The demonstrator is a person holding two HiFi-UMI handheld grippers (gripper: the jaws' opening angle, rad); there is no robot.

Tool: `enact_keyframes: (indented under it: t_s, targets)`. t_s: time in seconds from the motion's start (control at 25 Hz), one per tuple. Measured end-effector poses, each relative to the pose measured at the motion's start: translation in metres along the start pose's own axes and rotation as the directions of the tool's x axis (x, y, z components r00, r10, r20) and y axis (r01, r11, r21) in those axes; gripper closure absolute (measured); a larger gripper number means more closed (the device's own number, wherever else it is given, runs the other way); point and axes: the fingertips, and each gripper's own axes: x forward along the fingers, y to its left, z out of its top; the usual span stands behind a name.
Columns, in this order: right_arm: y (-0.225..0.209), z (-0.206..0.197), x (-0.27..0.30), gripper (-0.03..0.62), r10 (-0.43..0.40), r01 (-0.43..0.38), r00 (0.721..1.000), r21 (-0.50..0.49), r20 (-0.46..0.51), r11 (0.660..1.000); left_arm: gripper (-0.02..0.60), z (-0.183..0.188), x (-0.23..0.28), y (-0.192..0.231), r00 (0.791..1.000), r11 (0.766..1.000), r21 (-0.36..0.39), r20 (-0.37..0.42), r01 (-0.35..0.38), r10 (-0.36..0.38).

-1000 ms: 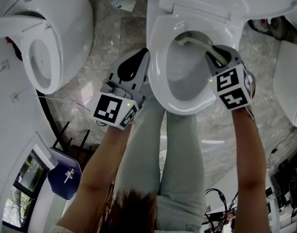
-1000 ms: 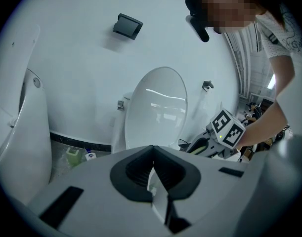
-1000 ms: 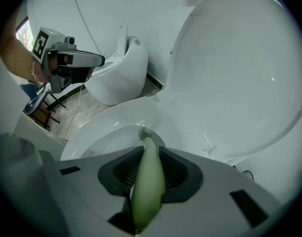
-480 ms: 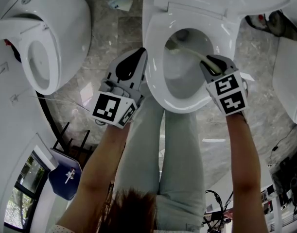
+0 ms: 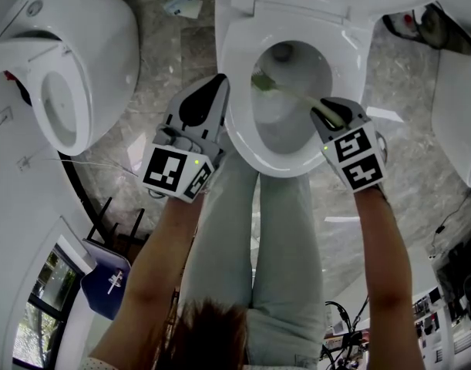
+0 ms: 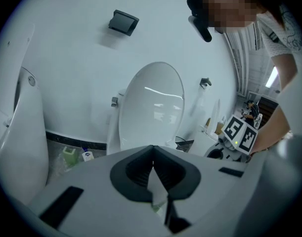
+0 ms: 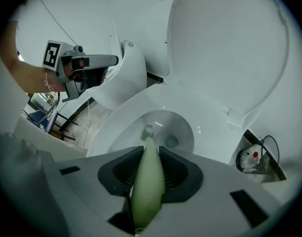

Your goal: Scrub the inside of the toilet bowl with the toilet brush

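The white toilet bowl (image 5: pixel 247 141) stands open below me, its lid (image 7: pixel 230 48) raised. My right gripper (image 5: pixel 324 112) hangs over the bowl's right rim, shut on the pale green handle of the toilet brush (image 5: pixel 293 95). The brush head (image 5: pixel 260 82) lies against the bowl's left inner wall, near the drain. In the right gripper view the handle (image 7: pixel 148 177) runs between the jaws of the right gripper (image 7: pixel 148 151) down to the bristles (image 7: pixel 148 131). My left gripper (image 5: pixel 217 85) is shut and empty, just outside the left rim. The left gripper (image 6: pixel 153 161) faces the lid (image 6: pixel 153 112).
A second white toilet (image 5: pixel 65 75) stands at the left and another white fixture (image 5: pixel 459 114) at the right. Small bottles (image 5: pixel 181 2) lie on the grey floor behind. A black rack (image 5: pixel 112 214) and a blue object (image 5: pixel 104 280) sit lower left. The person's legs (image 5: pixel 281 253) stand before the bowl.
The right gripper has swept the brush leftwards; its head went from the bowl's back wall to the left wall. The left gripper has hardly moved.
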Motion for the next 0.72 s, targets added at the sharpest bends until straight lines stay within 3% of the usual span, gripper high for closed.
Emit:
enact_keyframes:
  t_s: [0.4, 0.72]
  targets:
    - [-0.005, -0.005, 0.003, 0.485, 0.049, -0.049, 0.999, 0.034, -0.011, 0.998, 0.578, -0.001, 0.005, -0.003, 1.000, 1.000, 0.000, -0.003, -0.002, 0.002]
    - [0.009, -0.030, -0.008, 0.485, 0.104, -0.106, 0.991, -0.027, -0.080, 0.994, 0.578, 0.000, 0.004, -0.011, 1.000, 1.000, 0.004, -0.001, 0.003, -0.003]
